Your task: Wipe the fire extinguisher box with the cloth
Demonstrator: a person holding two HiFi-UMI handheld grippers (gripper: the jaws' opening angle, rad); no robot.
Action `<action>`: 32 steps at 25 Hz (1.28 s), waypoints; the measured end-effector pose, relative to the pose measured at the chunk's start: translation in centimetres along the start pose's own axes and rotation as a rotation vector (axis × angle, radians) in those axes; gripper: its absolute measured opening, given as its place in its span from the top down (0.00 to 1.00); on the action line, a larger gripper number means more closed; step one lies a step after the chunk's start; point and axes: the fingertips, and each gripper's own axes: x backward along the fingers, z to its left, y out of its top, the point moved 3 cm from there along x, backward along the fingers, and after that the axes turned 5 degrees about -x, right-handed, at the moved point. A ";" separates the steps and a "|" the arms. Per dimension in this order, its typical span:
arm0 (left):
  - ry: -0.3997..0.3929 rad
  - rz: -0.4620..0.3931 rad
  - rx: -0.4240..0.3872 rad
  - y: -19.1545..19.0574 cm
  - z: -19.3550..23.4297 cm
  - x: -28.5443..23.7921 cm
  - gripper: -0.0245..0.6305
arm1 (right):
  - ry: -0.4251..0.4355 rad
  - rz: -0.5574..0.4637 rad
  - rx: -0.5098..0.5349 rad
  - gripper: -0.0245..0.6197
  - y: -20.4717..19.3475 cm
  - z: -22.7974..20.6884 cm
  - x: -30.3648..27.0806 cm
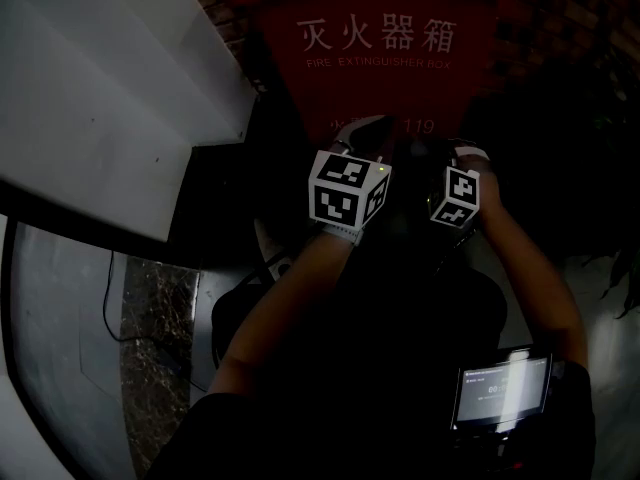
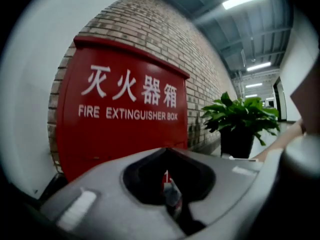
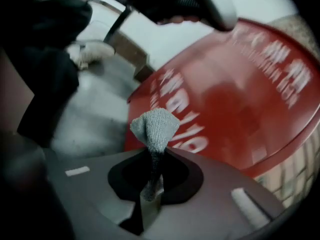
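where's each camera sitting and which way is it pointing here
Head view: on the person's head, looking steeply down at the fire extinguisher box; both forearms, left tool and right tool show.
Left gripper view: on the left tool, facing the box front, brick wall and plant; its shut jaws show.
Right gripper view: on the right tool, tilted toward the box; jaws shut on the cloth.
Shared: all three see the red box.
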 end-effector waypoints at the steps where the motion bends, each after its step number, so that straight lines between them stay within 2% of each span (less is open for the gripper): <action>1: 0.001 -0.010 -0.004 1.6 0.4 0.9 0.96 | -0.015 -0.020 0.006 0.92 1.3 -1.2 1.6; 7: 0.037 -0.067 -0.068 10.7 3.7 6.0 0.96 | -0.135 -0.134 0.102 0.92 9.9 -9.1 11.3; 10: 0.034 -0.116 -0.100 15.5 4.7 7.9 0.96 | -0.156 -0.197 0.081 0.92 14.4 -13.5 15.5; 14: 0.059 -0.163 -0.182 21.4 5.6 10.1 0.96 | -0.150 -0.262 0.032 0.92 19.3 -18.5 19.7; 18: 0.076 -0.167 -0.243 25.8 7.6 11.1 0.96 | -0.222 -0.265 0.061 0.92 22.6 -24.0 22.6; 22: 0.115 -0.141 -0.277 29.2 10.9 10.8 0.96 | -0.274 -0.237 0.105 0.92 25.2 -29.8 22.6; 26: 0.175 -0.109 -0.312 30.9 14.3 10.0 0.96 | -0.293 -0.187 0.134 0.92 26.8 -33.2 20.2; 32: 0.187 -0.035 -0.300 30.1 19.6 8.2 0.96 | -0.282 -0.146 0.217 0.92 30.0 -35.7 14.3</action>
